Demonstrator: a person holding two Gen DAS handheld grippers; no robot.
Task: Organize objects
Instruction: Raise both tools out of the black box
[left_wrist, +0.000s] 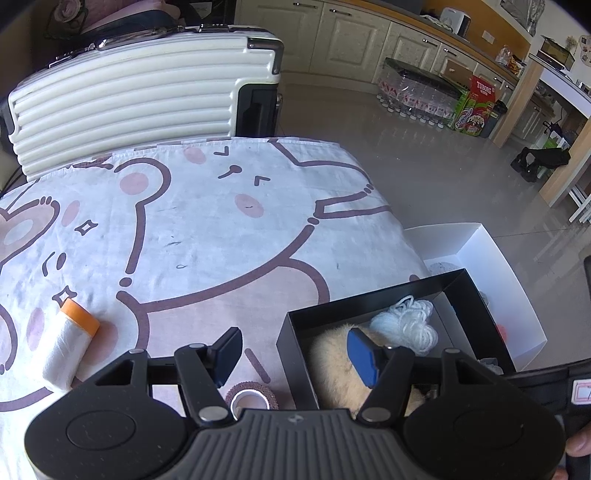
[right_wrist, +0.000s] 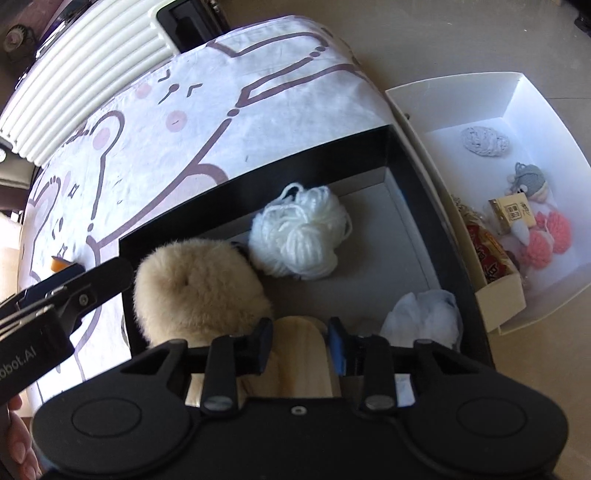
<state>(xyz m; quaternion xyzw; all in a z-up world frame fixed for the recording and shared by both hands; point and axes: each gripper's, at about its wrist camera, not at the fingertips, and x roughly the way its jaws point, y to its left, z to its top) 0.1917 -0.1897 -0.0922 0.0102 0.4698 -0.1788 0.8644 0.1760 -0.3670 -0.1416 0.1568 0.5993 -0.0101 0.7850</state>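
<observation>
The right gripper (right_wrist: 299, 345) points steeply down into the black box (right_wrist: 417, 177), its fingers (right_wrist: 337, 347) closed narrow on a pale wooden block (right_wrist: 301, 358) that fills the gap between them at the box's near side. The left gripper (left_wrist: 295, 352) tilts down over the box's left wall, its fingers (left_wrist: 364, 356) partly open, one outside the box above the bench cloth and the blue-padded one over the furry beige toy (left_wrist: 332, 365); whether they press on the wall I cannot tell.

In the box, the beige toy (right_wrist: 192, 284) lies against the left wall, a ball of white yarn (right_wrist: 299, 232) just beyond it, and a crumpled white cloth (right_wrist: 424, 317) by the right wall. The box sits at the bench's right edge.

On the bench (left_wrist: 207, 229), a tape roll (left_wrist: 251, 398) lies near the left fingers, and a white film roll with an orange end (left_wrist: 68, 343) toward the left edge. Beyond the right edge, a white box (right_wrist: 517, 96) holds small knitted items.
</observation>
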